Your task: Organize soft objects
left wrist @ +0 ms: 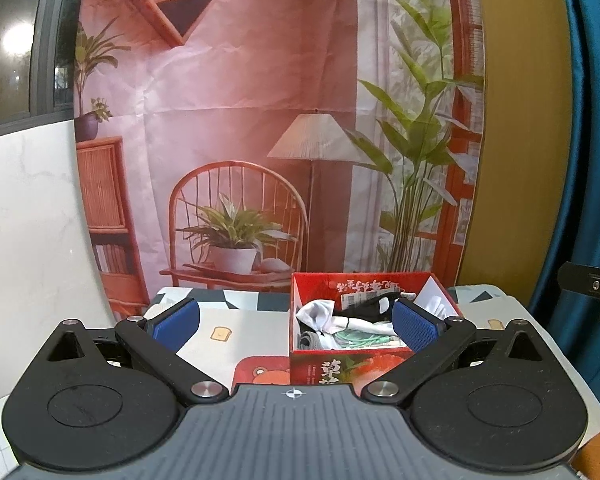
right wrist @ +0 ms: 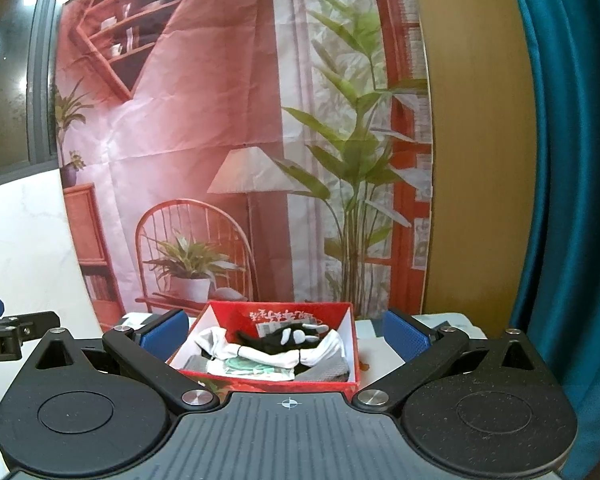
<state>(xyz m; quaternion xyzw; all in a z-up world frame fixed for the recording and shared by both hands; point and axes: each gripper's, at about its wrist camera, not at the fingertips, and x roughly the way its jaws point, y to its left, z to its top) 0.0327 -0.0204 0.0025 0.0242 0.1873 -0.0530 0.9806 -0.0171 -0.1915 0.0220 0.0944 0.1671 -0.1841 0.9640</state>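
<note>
My right gripper (right wrist: 286, 336) faces the red box (right wrist: 346, 350) head-on, its fingers spread wide and empty either side of it; my left gripper (left wrist: 296, 320), fingers equally spread and empty, has the box off to its right. The socks (right wrist: 296, 338) lie heaped inside, on the worktop (left wrist: 256, 320).
</note>
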